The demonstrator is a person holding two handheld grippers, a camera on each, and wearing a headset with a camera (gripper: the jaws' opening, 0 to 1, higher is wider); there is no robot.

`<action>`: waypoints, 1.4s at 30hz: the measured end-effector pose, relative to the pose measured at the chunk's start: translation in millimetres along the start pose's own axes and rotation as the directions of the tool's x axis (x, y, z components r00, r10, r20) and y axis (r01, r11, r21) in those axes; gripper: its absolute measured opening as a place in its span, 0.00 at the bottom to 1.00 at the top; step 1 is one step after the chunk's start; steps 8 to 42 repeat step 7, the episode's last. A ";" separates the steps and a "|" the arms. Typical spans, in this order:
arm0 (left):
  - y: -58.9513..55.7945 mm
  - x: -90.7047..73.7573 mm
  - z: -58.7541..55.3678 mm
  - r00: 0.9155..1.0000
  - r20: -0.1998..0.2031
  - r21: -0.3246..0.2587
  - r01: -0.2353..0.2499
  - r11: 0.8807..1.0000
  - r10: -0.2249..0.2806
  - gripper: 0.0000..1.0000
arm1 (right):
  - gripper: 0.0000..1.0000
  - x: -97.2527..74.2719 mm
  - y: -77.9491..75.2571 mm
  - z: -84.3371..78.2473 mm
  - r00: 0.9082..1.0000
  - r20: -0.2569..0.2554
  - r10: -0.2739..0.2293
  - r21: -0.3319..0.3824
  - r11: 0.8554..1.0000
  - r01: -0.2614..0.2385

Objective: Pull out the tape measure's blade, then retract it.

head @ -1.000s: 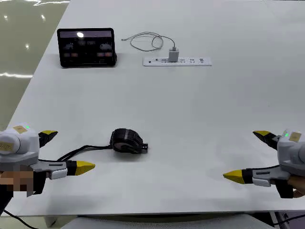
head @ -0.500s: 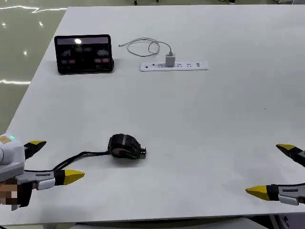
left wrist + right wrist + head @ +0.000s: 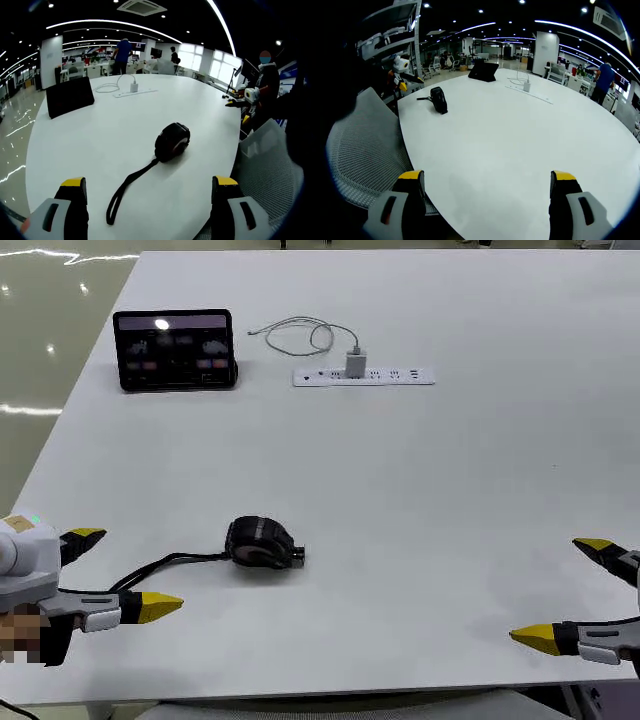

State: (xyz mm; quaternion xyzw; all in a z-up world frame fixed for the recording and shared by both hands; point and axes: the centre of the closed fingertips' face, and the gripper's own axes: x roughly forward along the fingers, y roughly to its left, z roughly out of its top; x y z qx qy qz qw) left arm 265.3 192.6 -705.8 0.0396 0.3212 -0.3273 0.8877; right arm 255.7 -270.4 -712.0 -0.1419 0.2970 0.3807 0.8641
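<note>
With the left gripper (image 3: 135, 568) and right gripper (image 3: 555, 590) both spread and empty, the left would probably best pin the tape measure (image 3: 262, 542) while the right took its blade tab (image 3: 300, 557).

No text, brand or number can be read. The tablet (image 3: 174, 348), far ahead of the left gripper (image 3: 128, 570), has a screen of blurred icons. Any marks on the tape measure (image 3: 262, 542) and power strip (image 3: 363, 376) are too small to make out.
</note>
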 end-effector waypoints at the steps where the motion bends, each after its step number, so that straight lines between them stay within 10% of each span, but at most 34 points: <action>1: -0.3 0.2 -0.4 1.000 -0.001 0.001 -0.002 1.000 0.002 1.00 | 1.00 -1.1 -1.2 -0.7 1.000 -0.001 -0.003 0.003 1.000 0.003; 42: -0.6 1.2 -1.7 1.000 -0.004 -0.002 -0.002 1.000 0.002 1.00 | 1.00 -3.1 -3.0 -5.9 1.000 -0.014 -0.010 0.009 1.000 0.010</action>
